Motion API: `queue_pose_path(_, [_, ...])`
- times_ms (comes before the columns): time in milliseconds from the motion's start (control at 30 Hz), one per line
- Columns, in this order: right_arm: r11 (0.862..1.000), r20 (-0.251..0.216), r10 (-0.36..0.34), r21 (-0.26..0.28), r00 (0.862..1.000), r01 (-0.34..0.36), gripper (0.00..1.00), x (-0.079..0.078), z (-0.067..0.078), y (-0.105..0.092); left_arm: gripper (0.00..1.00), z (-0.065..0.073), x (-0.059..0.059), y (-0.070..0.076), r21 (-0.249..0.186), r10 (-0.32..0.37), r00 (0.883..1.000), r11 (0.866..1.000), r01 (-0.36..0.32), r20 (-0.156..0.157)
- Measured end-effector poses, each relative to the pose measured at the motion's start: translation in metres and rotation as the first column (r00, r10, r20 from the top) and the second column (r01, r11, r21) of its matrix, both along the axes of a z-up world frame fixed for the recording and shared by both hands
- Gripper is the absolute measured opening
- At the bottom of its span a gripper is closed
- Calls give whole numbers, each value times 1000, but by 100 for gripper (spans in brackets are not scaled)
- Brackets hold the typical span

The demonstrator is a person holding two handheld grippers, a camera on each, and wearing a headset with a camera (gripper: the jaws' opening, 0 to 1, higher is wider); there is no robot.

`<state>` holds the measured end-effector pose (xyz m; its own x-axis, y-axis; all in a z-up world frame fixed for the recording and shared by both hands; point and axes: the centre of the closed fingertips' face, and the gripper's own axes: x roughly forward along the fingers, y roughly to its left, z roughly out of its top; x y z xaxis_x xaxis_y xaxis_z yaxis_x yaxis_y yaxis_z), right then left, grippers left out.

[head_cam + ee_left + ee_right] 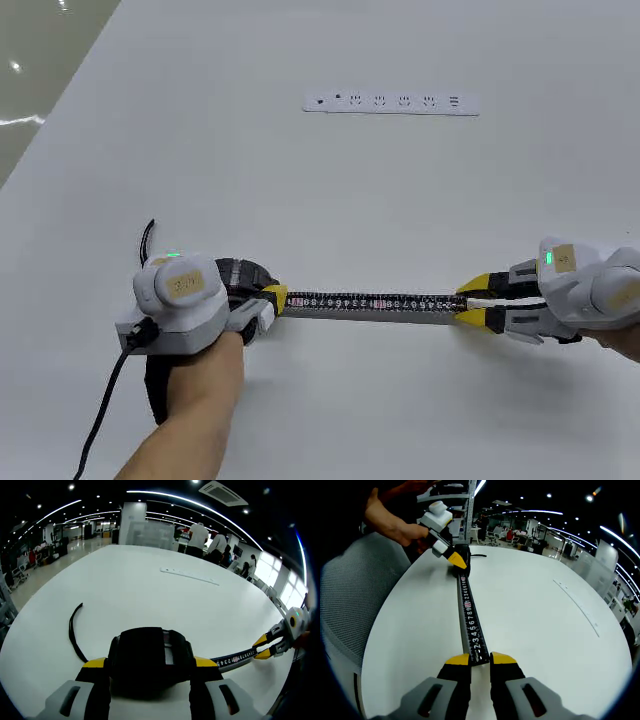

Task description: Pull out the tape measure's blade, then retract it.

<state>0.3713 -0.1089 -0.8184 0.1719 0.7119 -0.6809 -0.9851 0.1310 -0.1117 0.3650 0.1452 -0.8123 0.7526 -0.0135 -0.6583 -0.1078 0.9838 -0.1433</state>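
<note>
My left tool (pixel 268 305) is clenched around the black case (pixel 150 662), one jaw on each flank, and the case sits on the bench (pixel 300 180) near the side closest to me. My right tool (pixel 474 300) is pinched on the free end of the blade (pixel 375 302), with its two yellow tips close together on either side of it. The blade runs straight between the two tools, low over the bench, numbers up.

For room to move, the white bench is wide and bare beyond the blade. A power strip (pixel 392 102) lies flat well apart from it, toward the far side. The bench's left edge cuts diagonally across the upper left corner of the head view, and glossy floor (pixel 40 60) lies past it, well clear of my left tool. In the right gripper view the bench edge curves past on the left, with a grey mesh chair (pixel 350 605) just beside it. A thin black strap (pixel 74 632) lies curled on the bench just left of the case. A black cable (pixel 105 410) hangs from the back of my left tool, toward me.

Count: two tools, one case, one blade, one strap, one cable, one power strip, one chair. Several people (pixel 200 537) stand past the far edge in the left gripper view; I cannot count them exactly.
</note>
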Motion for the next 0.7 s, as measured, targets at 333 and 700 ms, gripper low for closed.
queue_pose_path(333, [1000, -3, 8, 17, 1000, -8, 12, 2, -2, 10, 61, 0, 0, 0, -7, 1, 1000, 1000, -1, -2])
queue_pose_path(700, [999, -2, 22, 33, 1000, -22, 12, 2, -1, 25, 61, 0, 0, 1, -14, 2, 1000, 1000, -2, 3])
